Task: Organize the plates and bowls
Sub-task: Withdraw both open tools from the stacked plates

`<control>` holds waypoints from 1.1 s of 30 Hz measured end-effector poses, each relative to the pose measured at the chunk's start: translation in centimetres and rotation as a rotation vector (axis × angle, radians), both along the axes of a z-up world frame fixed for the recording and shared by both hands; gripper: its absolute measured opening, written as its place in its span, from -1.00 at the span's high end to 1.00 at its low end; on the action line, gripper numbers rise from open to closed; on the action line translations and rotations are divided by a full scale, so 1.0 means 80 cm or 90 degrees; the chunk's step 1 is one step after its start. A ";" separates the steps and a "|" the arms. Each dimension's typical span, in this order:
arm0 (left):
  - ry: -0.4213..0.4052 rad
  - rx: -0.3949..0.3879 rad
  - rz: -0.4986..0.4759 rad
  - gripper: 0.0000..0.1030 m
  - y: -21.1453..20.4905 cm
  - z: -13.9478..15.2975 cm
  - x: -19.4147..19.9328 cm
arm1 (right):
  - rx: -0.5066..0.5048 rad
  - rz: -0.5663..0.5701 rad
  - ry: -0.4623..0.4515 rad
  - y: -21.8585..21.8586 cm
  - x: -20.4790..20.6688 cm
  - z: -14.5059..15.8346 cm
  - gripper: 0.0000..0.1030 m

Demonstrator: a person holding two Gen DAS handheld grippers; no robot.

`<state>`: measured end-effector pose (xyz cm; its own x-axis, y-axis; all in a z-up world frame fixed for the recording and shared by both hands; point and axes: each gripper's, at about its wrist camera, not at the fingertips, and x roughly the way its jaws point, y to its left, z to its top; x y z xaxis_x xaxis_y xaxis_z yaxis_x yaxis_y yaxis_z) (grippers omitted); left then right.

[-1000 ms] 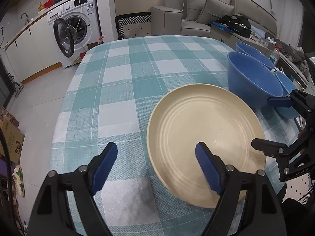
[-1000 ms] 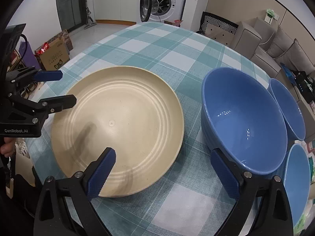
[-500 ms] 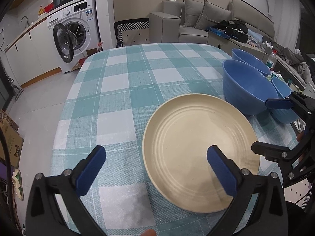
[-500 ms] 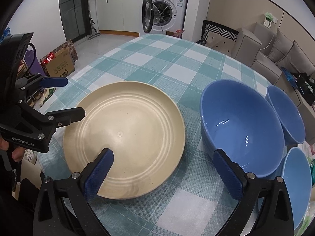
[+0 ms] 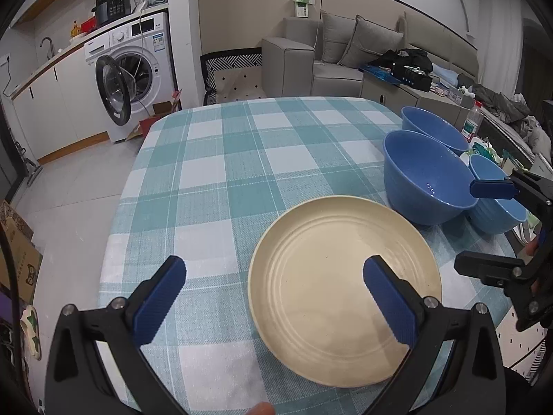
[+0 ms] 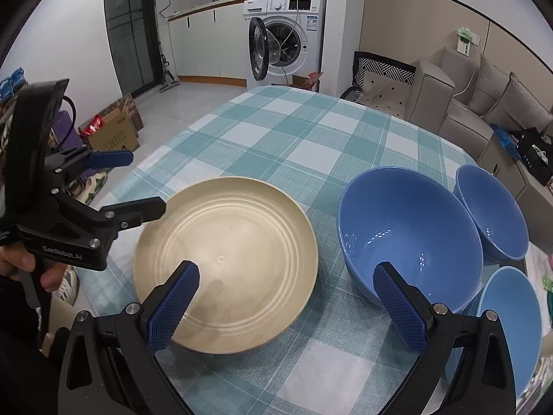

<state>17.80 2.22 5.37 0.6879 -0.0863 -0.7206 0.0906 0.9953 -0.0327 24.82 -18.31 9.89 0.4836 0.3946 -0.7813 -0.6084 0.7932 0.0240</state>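
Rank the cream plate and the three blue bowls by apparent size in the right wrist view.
1. cream plate, widest
2. large blue bowl
3. The two smaller blue bowls: the far one and the near one look alike; the near one is partly hidden by the gripper and closer to the camera, so I won't rank them.

plate point(image 6: 242, 242): matt cream, ridged | bowls point(image 6: 408, 228): glossy blue, smooth | counter cloth point(image 5: 242, 159): woven check fabric | jaws: black plastic, blue textured pads point(image 6: 172, 307)
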 end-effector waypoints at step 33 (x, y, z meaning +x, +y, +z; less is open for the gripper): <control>-0.071 0.017 -0.081 -1.00 -0.078 0.062 0.051 | 0.033 -0.158 -0.083 -0.136 0.023 0.077 -0.99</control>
